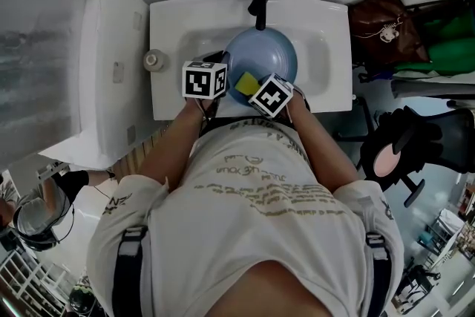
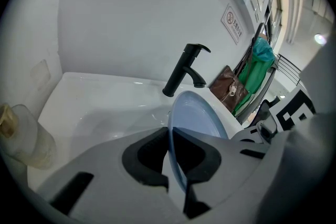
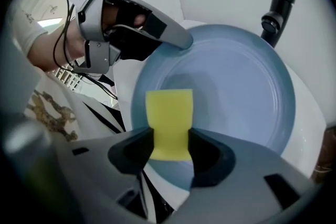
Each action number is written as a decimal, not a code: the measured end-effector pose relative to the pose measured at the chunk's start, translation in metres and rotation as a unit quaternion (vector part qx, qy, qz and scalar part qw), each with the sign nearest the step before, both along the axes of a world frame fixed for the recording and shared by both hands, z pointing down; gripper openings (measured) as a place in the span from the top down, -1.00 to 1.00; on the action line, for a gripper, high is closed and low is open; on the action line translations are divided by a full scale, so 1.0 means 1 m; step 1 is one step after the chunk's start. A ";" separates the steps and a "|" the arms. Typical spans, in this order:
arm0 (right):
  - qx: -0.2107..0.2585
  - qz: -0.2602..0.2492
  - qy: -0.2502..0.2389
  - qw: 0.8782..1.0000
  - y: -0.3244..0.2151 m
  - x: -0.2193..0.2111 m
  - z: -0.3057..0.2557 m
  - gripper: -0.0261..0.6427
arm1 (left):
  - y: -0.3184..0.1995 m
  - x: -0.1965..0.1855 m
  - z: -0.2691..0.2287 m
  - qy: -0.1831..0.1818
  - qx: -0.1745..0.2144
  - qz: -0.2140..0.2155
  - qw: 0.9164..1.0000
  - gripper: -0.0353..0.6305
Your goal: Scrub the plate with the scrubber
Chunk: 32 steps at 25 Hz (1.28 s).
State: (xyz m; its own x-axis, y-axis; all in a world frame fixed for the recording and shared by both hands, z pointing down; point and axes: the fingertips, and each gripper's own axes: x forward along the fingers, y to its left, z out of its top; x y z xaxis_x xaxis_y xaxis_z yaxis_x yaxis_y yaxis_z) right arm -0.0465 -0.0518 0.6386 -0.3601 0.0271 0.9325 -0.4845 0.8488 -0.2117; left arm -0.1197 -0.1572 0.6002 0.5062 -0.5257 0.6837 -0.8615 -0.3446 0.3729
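- The blue plate [image 1: 261, 59] is over the white sink [image 1: 169, 48], just below the black tap [image 1: 260, 0]
- The plate is tipped up, not lying flat. Its hollow side faces the person
- The left tongs [image 2: 176, 165] are closed on the rim of the plate. In the left gripper view the thin blue edge runs right between the two jaws, and both jaws press on it
- In the right gripper view the left tongs bite the plate at its upper left rim
- The right tongs [image 3: 169, 150] are closed on the yellow scrubber [image 3: 169, 123]. One dark jaw sits on each side of it and they squeeze it in the middle
- The top of the scrubber sticks out past the jaws, in front of the lower left part of the plate
- I cannot tell if the scrubber is touching the plate or is just close to it
- In the head view the two tongs are near each other at the front edge of the sink, with the scrubber between their marker cubes
- A small clear bottle [image 1: 154, 59] stands on the left corner of the sink, apart from the plate
- A brown bag [image 1: 382, 26] hangs to the right of the sink, next to something green [image 2: 260, 60]
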 end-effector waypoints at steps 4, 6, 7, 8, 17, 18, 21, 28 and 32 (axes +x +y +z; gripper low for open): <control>0.003 -0.012 -0.007 1.000 -0.003 -0.013 -0.007 0.30 | 0.003 0.002 -0.001 -0.001 -0.004 0.008 1.000 0.79; 0.005 -0.015 -0.010 1.000 -0.008 -0.016 -0.009 0.30 | 0.005 0.002 0.000 -0.002 -0.007 0.013 1.000 0.79; 0.008 -0.015 -0.010 1.000 -0.011 -0.017 -0.011 0.30 | 0.006 0.002 0.000 -0.003 -0.009 0.016 1.000 0.79; 0.013 -0.015 -0.010 1.000 -0.015 -0.017 -0.012 0.30 | 0.007 0.003 0.001 -0.005 -0.010 0.020 1.000 0.79; 0.044 0.008 0.015 0.999 -0.063 0.003 -0.018 0.29 | 0.015 0.003 0.003 -0.021 -0.006 0.034 0.999 0.80; 0.045 0.020 0.024 0.999 -0.068 0.010 -0.017 0.29 | 0.016 0.003 0.003 -0.022 -0.006 0.035 0.999 0.80; 0.052 0.040 0.052 0.996 -0.082 0.029 -0.017 0.29 | 0.017 0.004 0.003 -0.024 -0.003 0.039 0.999 0.80; 0.076 0.015 0.052 0.996 -0.095 0.027 -0.019 0.29 | 0.019 0.002 0.004 -0.023 -0.008 0.031 0.999 0.80; 0.071 -0.004 0.050 0.996 -0.080 0.021 -0.013 0.29 | 0.021 0.001 0.009 -0.023 -0.017 0.024 0.999 0.80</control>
State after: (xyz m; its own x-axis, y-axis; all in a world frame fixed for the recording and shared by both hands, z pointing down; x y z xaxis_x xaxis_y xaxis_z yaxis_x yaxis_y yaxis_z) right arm -0.0260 -0.1320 0.6259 -0.2654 -0.1058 0.9583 -0.4909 0.8703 -0.0399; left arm -0.1184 -0.1366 0.6088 0.4976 -0.4776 0.7241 -0.8609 -0.3743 0.3447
